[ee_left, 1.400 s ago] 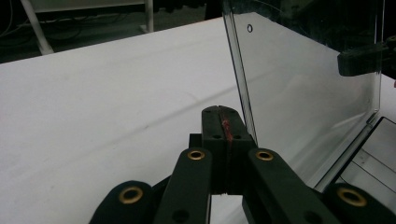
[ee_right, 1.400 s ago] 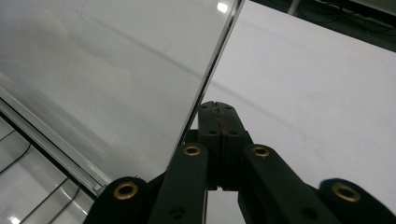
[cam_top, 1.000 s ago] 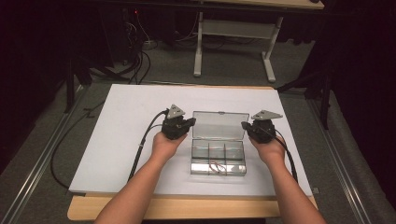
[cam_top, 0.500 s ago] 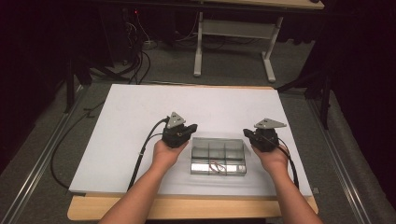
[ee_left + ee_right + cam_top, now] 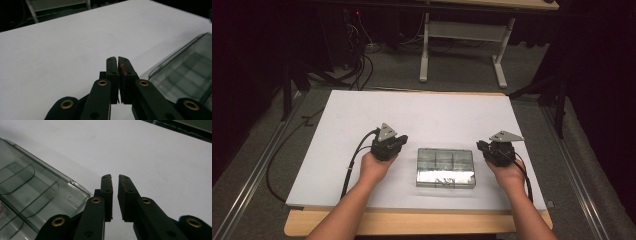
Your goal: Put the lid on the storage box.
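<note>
Since the earlier frames the lid of the box [image 5: 445, 167] has come down from upright to flat, and both my hands have drawn off to the sides of it.

Box: clear plastic, divided into compartments, lid closed. It lies flat on the white table [image 5: 352, 115], toward the near edge, between my two grippers. Something small lies in the near compartments; I cannot tell what.

Left gripper [image 5: 393, 145]: it sits to the left of the box, apart from it, resting low over the table in my left hand [image 5: 374, 167]. In the left gripper view [image 5: 117, 65] its jaws stand together with barely a slit between them and nothing in it. A corner of the box lid shows just to the right of them, not touching.

Right gripper [image 5: 486, 148]: it sits to the right of the box, near its right edge but clear of it, in my right hand [image 5: 508, 172]. Its jaws have just been opening; in the right gripper view [image 5: 114, 185] a narrow gap stands between them, with only bare table behind it. The box corner lies just to the left of the jaws, apart from them.

Neither gripper holds anything.
</note>
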`<state>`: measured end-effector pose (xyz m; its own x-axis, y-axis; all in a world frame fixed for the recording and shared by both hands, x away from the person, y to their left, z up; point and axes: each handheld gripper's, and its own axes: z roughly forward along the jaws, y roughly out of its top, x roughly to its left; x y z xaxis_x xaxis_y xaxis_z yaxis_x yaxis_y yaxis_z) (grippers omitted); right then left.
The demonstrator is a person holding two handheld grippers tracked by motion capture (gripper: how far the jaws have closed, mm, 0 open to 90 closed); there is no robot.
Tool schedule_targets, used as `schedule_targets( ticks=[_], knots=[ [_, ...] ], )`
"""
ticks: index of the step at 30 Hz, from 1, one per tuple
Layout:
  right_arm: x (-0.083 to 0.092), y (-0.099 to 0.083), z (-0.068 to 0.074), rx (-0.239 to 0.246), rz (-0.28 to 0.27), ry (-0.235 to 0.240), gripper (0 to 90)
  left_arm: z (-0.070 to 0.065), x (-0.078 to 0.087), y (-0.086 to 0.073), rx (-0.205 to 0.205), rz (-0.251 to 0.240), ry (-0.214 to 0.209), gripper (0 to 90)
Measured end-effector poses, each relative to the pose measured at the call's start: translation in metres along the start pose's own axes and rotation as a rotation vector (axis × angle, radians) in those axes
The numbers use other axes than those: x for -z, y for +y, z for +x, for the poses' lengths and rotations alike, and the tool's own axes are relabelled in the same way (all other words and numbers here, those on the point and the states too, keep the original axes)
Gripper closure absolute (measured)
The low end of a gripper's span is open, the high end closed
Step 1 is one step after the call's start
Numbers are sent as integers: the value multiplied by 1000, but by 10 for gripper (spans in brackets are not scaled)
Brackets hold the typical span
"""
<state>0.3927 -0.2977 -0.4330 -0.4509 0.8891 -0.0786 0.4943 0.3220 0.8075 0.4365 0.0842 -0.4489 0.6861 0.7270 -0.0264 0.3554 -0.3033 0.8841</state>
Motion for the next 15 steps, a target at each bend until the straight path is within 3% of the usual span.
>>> schedule_targets(
  ticks=[2,3,10,15],
  knots=[
    [0,-2,0,-5,3,-4,808,4,3,-4,-1,9,8,865],
    [1,-7,-1,-16,8,-15,765,11,11,-13,-3,22,37,859],
    [5,-23,-5,-50,-1,-39,684,35,36,-41,-5,43,104,792],
    [10,-41,-11,-73,-3,-69,623,60,67,-65,-6,67,171,732]
  ],
)
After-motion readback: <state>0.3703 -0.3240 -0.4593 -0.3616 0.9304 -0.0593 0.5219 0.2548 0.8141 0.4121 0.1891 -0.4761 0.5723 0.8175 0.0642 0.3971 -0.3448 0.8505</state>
